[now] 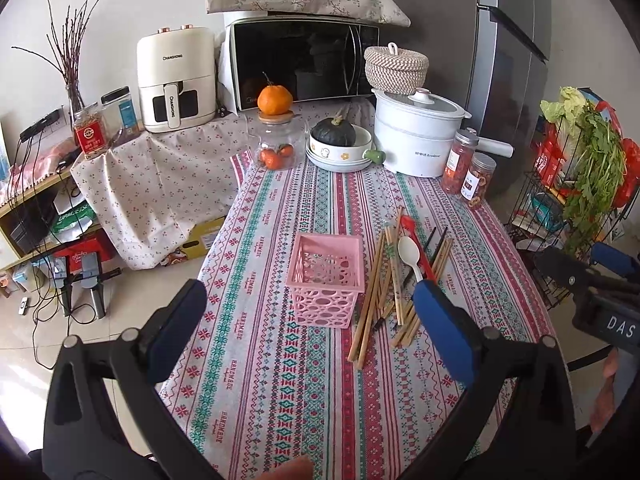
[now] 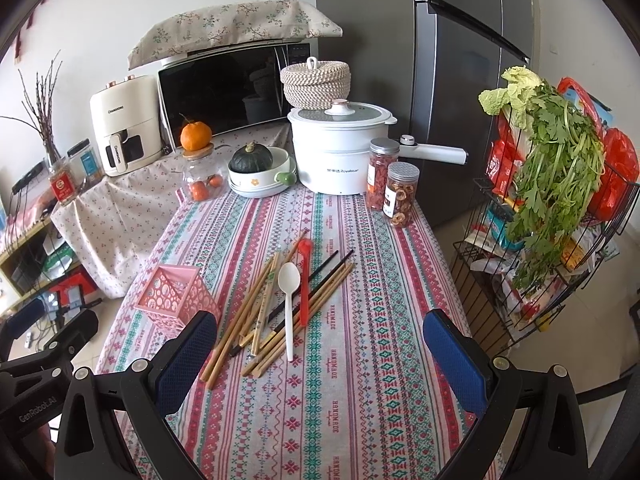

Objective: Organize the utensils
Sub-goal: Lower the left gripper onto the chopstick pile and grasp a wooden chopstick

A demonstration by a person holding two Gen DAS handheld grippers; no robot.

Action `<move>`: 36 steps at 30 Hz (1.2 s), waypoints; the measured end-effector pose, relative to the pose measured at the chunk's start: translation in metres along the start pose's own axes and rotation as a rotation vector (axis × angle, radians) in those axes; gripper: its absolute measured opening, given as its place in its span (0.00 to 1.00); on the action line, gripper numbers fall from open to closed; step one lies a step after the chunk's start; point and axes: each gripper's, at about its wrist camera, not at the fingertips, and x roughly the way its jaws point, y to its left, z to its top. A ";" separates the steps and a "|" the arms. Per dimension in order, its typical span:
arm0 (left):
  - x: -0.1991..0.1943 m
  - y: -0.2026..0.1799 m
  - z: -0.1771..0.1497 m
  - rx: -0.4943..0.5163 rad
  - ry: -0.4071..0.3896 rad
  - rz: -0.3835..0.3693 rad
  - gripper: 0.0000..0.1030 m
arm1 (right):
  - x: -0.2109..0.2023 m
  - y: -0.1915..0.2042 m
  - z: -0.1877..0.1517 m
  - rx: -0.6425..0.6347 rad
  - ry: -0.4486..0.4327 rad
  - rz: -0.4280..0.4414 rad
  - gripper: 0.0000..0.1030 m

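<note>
A pink perforated basket (image 1: pixel 326 280) (image 2: pixel 176 294) stands upright on the patterned tablecloth (image 1: pixel 280 380) (image 2: pixel 360 360). To its right lies a loose pile of wooden chopsticks (image 1: pixel 378 292) (image 2: pixel 256 312), with a white plastic spoon (image 1: pixel 410 254) (image 2: pixel 289 292), a red spoon (image 1: pixel 418 244) (image 2: pixel 305 280) and dark chopsticks (image 2: pixel 320 276) among them. My left gripper (image 1: pixel 316 332) hovers open above the near table, short of the basket, with nothing between its blue pads. My right gripper (image 2: pixel 332 354) is also open and holds nothing, near the close ends of the chopsticks. It shows too at the right edge of the left wrist view, as the right gripper (image 1: pixel 592 280).
At the far end stand a white electric pot (image 1: pixel 416 136) (image 2: pixel 340 152), two snack jars (image 2: pixel 394 188), a bowl with a dark squash (image 1: pixel 336 140) (image 2: pixel 256 168), a glass jar topped by an orange (image 1: pixel 276 136), a microwave (image 1: pixel 304 64) and an air fryer (image 1: pixel 176 80). A wire rack with greens (image 2: pixel 552 200) is right of the table.
</note>
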 end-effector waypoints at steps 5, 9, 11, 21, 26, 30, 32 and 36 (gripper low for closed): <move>0.017 -0.010 0.009 0.047 0.071 -0.086 1.00 | 0.000 -0.004 0.010 -0.035 -0.079 -0.091 1.00; 0.043 -0.019 0.025 0.085 0.174 -0.142 1.00 | 0.010 -0.010 0.023 -0.090 -0.077 -0.127 1.00; 0.057 -0.026 0.035 0.119 0.212 -0.137 1.00 | 0.020 -0.022 0.031 -0.051 -0.049 -0.089 1.00; 0.157 -0.079 0.083 0.226 0.485 -0.181 0.85 | 0.098 -0.073 0.054 0.148 0.152 0.006 1.00; 0.230 -0.089 0.077 0.212 0.669 -0.136 0.44 | 0.129 -0.090 0.053 0.236 0.218 0.052 1.00; 0.268 -0.091 0.068 0.156 0.758 -0.145 0.26 | 0.152 -0.096 0.050 0.266 0.285 0.097 1.00; 0.279 -0.092 0.064 0.139 0.778 -0.135 0.18 | 0.160 -0.098 0.048 0.274 0.306 0.100 1.00; 0.295 -0.097 0.060 0.135 0.812 -0.123 0.11 | 0.170 -0.101 0.047 0.287 0.327 0.112 1.00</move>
